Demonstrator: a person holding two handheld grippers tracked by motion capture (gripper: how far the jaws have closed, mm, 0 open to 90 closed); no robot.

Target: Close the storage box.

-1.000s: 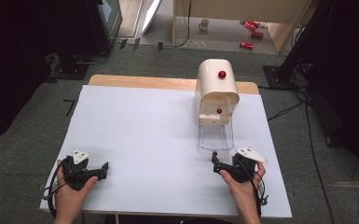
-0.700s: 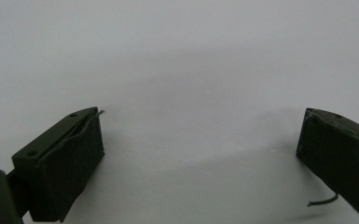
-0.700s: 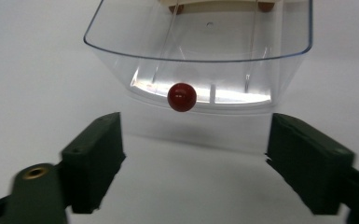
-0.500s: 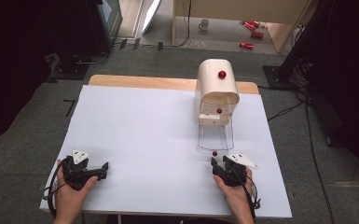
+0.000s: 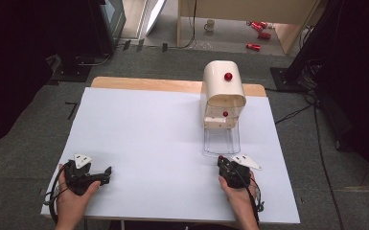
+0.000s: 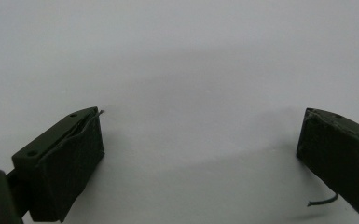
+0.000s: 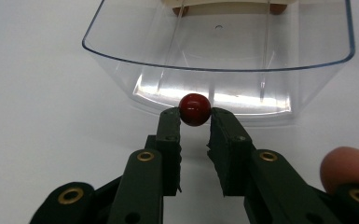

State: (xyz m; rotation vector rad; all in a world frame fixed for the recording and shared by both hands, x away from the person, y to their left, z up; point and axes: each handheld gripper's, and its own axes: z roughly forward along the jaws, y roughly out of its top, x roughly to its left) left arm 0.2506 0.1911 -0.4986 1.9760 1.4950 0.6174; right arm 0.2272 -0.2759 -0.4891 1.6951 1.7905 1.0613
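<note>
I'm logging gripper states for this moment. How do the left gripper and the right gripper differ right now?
The left gripper has its jaws spread wide with nothing between them; the right gripper is shut on a small red ball at its tips. The left gripper faces bare white table; the right gripper points at the clear plastic tray in front of the cream machine. Both have black jaws and sit near the table's front edge, each held by a hand.

Counter [image 5: 163,143] plain white, tan wood strip at far edge. Dispenser [image 5: 223,88] cream, red knob. Tray [image 7: 214,51] clear plastic. Ball [image 7: 195,109] glossy dark red. Right hand-held gripper [image 7: 195,122] black, brass rivets.
</note>
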